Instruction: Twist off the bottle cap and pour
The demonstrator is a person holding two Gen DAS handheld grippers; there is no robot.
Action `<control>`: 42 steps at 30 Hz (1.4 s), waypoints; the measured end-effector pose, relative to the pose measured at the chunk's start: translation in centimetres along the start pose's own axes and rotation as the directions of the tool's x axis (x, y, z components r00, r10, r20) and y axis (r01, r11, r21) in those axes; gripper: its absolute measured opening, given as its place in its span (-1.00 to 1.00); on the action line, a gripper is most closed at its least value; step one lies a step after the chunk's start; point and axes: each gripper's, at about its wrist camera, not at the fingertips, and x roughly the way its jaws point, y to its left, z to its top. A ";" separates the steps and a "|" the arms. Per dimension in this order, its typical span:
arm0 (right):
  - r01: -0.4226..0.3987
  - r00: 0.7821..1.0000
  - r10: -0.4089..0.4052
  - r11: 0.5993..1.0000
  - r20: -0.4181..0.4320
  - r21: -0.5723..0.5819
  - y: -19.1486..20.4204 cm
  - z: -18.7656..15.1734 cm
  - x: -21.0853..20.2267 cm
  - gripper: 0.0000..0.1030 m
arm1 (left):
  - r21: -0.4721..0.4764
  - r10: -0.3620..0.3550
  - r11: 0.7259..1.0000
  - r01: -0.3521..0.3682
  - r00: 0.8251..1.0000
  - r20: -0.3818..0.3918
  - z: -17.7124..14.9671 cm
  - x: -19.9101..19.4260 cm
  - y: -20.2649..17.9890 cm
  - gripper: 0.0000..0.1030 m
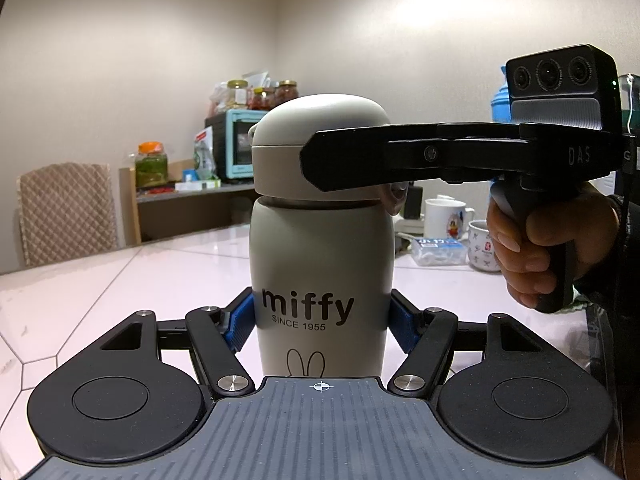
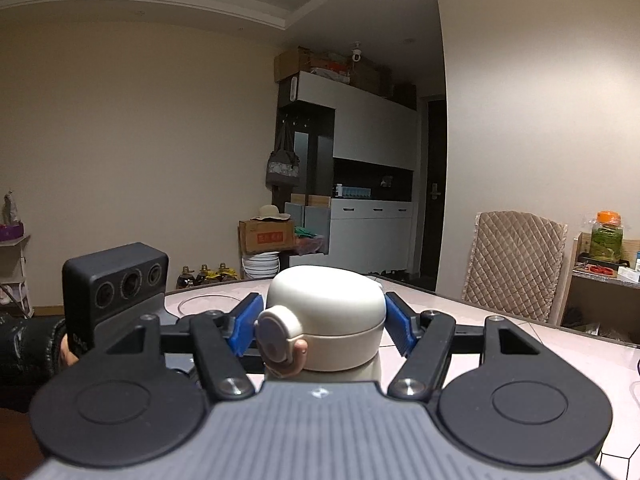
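So, nearest to the left wrist camera, the left gripper (image 1: 320, 320) is clamped on the lower body of the bottle (image 1: 320, 280), with its blue pads (image 1: 240, 326) pressed against both sides just beside the "miffy" print. The bottle stands on the pale table (image 1: 100, 280), upright, so its long axis is vertical and the mouth end points up.

A little higher, the right gripper (image 2: 322, 322) is closed around the cap (image 2: 326, 312), one pad on each side of it, coming in level from the bottle's right. A round button or latch (I cannot tell which) on the cap faces the right wrist camera.

The cap is still on the bottle. In the left view a thin dark gap shows between the cap and the body, but I cannot tell if it is already loosened or only a seam. I judge the unscrewing is at most begun; lifting the cap away and pouring are both left.

Farther back, two mugs (image 1: 460, 224) stand well apart from the bottle; perhaps one will receive the pour.
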 end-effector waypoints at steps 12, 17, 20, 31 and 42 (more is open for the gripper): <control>0.320 0.946 -0.323 0.944 0.031 0.075 4.4 1.0 -1.4 0.76 | -0.004 0.003 1.000 -0.003 1.000 0.003 -0.2 -1.2 -0.4 0.40; 0.449 0.892 -0.451 0.891 0.033 0.066 7.2 0.8 -0.4 0.80 | -0.005 0.007 1.000 -0.007 1.000 0.002 -0.4 -2.0 -1.0 0.40; 0.500 0.865 -0.501 0.865 0.028 0.036 8.4 0.4 1.1 0.78 | -0.005 0.007 1.000 -0.007 1.000 0.001 -0.6 -2.6 -1.3 0.40; 0.564 0.825 -0.565 0.825 0.009 0.047 9.3 -0.9 3.2 0.72 | -0.006 0.008 1.000 -0.008 1.000 0.001 -0.5 -4.3 -1.5 0.40; 0.575 0.818 -0.575 0.817 -0.005 0.056 9.7 -0.9 3.8 0.50 | -0.003 0.013 1.000 -0.013 1.000 -0.004 -0.5 -5.2 -2.7 0.40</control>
